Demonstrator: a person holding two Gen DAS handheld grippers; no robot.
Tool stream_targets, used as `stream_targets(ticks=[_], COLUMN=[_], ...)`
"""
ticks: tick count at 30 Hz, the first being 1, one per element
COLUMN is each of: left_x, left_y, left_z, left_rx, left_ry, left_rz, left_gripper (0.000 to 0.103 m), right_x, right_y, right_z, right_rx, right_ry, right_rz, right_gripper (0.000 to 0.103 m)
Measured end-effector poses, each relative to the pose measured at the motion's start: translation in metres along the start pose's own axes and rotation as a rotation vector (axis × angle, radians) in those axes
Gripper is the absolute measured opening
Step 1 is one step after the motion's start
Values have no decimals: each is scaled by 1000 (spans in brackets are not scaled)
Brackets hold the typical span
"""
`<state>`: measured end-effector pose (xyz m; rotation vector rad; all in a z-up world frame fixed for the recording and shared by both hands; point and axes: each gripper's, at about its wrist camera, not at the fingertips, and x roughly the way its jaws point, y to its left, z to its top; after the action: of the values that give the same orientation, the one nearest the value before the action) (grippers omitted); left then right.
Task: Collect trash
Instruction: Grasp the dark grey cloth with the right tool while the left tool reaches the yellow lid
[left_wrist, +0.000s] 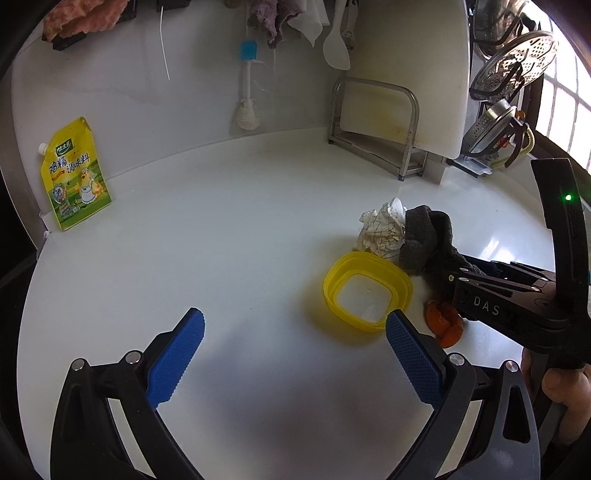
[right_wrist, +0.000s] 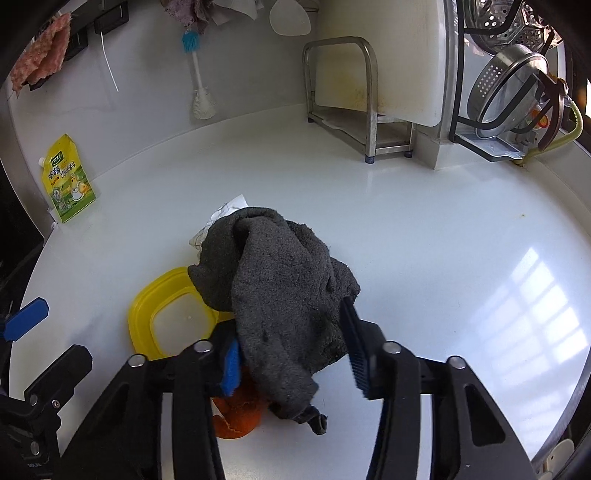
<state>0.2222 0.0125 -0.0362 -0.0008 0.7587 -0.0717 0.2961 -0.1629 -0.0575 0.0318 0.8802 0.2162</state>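
The left gripper (left_wrist: 295, 354) is wide open with nothing in it, low in its view. The right gripper (right_wrist: 291, 350) squeezes a gray cloth (right_wrist: 280, 288). Behind lie orange peel (left_wrist: 443, 325), a yellow lid (left_wrist: 365, 291) and crumpled paper (left_wrist: 380, 229).

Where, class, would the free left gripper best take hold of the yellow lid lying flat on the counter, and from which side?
Probably the yellow lid by its raised rim, from its open left side with the left gripper; cloth and orange peel crowd its right.
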Motion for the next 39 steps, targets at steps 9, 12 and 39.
stream_targets(ticks=[9,12,39], left_x=[-3,-3,66], left_y=[-18,-27,-40], left_z=[-4,-5,14], left_rx=[-2,15,-21], left_ry=[7,8,190], left_rz=[-30,-24,-38], left_gripper=[97,97,97], right_x=[-35,-51,-104], right_y=[-28,-41,-94], right_z=[-10,-14,-42], right_rx=[63,94,202], right_ry=[-85,-111,-180], right_rz=[15,17,142], right_gripper=[8,8,8])
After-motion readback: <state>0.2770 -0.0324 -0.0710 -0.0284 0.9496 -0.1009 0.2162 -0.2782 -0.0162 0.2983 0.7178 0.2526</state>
